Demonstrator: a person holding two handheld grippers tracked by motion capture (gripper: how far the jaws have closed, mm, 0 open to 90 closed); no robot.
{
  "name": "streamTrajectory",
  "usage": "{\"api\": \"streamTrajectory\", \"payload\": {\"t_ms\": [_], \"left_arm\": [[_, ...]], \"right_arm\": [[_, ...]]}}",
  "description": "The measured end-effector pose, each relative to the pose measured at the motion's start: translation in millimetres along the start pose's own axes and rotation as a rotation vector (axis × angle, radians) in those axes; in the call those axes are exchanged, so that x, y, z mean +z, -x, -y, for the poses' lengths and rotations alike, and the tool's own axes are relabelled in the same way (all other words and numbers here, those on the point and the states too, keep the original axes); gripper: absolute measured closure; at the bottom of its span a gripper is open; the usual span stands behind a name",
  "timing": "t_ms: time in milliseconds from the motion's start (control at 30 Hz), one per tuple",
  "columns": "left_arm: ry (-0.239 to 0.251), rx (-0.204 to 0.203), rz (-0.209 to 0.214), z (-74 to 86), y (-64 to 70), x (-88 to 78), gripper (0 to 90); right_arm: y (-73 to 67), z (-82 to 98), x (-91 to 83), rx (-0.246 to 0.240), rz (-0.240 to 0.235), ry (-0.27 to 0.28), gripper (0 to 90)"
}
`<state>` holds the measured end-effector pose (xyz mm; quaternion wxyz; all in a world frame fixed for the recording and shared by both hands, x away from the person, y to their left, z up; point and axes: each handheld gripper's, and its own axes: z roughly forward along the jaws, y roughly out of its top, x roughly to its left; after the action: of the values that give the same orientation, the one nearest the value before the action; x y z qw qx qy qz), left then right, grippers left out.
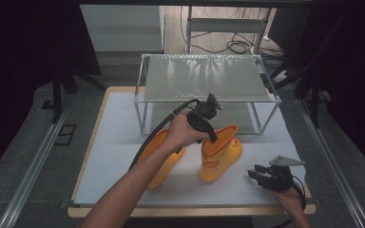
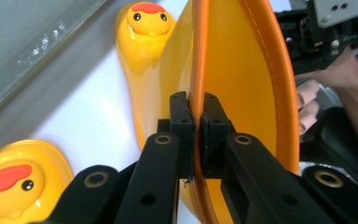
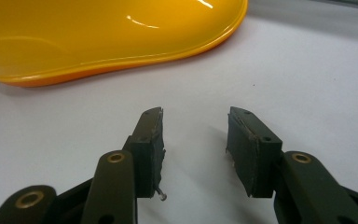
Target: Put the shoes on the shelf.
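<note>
Two yellow rubber boots with duck faces sit on the white mat. One boot [image 1: 220, 156] stands upright, and my left gripper [image 1: 212, 137] is shut on its orange top rim. In the left gripper view the pads pinch that rim [image 2: 198, 70] from both sides, with my left gripper [image 2: 198, 109] reaching in from above and the duck-faced toe [image 2: 149, 18] beyond. The second boot [image 1: 164, 164] [image 2: 9, 182] lies beside it to the left, partly hidden by the forearm. My right gripper [image 1: 254, 175] [image 3: 195, 126] rests open near the front right, nothing between its jaws, with the upright boot's sole [image 3: 98, 37] just ahead.
A metal-framed shelf [image 1: 206, 76] with a pale top stands at the back of the mat, just behind the boots. The white mat [image 1: 119, 118] covers a wood-edged table. Cables lie on the floor beyond. The right hand with its gripper [image 2: 326, 28] shows past the boot rim.
</note>
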<state>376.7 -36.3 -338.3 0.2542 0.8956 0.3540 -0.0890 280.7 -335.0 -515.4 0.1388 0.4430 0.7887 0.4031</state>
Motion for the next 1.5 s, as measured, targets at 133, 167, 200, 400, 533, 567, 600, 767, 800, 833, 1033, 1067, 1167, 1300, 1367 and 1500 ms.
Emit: {"api": "streamTrajectory", "payload": {"t_ms": [133, 167, 200, 400, 533, 567, 600, 767, 800, 833, 1033, 1067, 1167, 1300, 1367, 1500], "left_arm": [[0.031, -0.020, 0.040, -1.1, -3.4, -4.0, 87.0], [0.039, -0.024, 0.049, -1.9, -3.5, -6.7, 87.1], [0.039, -0.024, 0.049, -1.9, -3.5, -6.7, 87.1], [0.103, -0.035, 0.088, 4.7, -4.8, -36.6, 87.0], [0.132, -0.036, 0.121, 13.4, -8.0, -51.0, 87.0], [0.148, -0.035, 0.135, 19.8, -9.0, -60.0, 87.0], [0.148, -0.035, 0.135, 19.8, -9.0, -60.0, 87.0], [0.162, -0.008, 0.129, 38.1, -6.1, -74.9, 87.1], [0.162, -0.008, 0.129, 38.1, -6.1, -74.9, 87.0], [0.162, -0.003, 0.127, 42.1, -5.8, -76.4, 87.0], [0.174, -0.009, 0.103, 61.8, -8.7, -78.1, 87.0], [0.178, -0.014, 0.094, 67.8, -10.7, -77.6, 87.1], [0.174, -0.019, 0.079, 79.4, -15.4, -74.4, 87.0], [0.167, -0.030, 0.049, 91.4, -22.6, -70.6, 87.0], [0.183, -0.035, 0.020, 100.9, -28.4, -71.0, 87.0], [0.185, -0.028, 0.000, 115.2, -34.3, -73.0, 86.9]], "right_arm": [[1.2, 0.1, -0.8, 0.000, 0.003, 0.004, 55.5], [1.5, 0.2, -1.0, 0.001, 0.004, 0.004, 55.6], [1.5, 0.2, -1.0, 0.001, 0.004, 0.004, 55.6], [3.3, 0.6, -2.8, 0.010, 0.010, 0.010, 55.8], [2.9, 0.5, -2.4, 0.009, 0.012, 0.010, 55.9], [1.7, 0.3, -1.6, 0.011, 0.011, 0.006, 56.0], [1.7, 0.3, -1.6, 0.011, 0.011, 0.006, 56.0], [-0.3, 0.3, 0.7, 0.007, 0.010, 0.000, 56.0], [-0.3, 0.3, 0.7, 0.007, 0.010, 0.000, 56.0], [-0.3, 0.4, 0.8, 0.008, 0.010, 0.000, 56.1], [-0.3, 0.7, 1.0, 0.007, 0.010, -0.001, 56.1], [-0.7, 0.6, 1.1, 0.005, 0.009, -0.002, 56.1], [-0.9, 0.7, 1.3, 0.007, 0.008, -0.003, 56.1], [-0.3, 0.9, 1.2, 0.008, 0.010, -0.002, 56.1], [-0.2, 1.0, 1.1, 0.009, 0.010, -0.002, 56.1], [0.0, 1.2, 1.3, 0.012, 0.010, -0.003, 56.1]]}}
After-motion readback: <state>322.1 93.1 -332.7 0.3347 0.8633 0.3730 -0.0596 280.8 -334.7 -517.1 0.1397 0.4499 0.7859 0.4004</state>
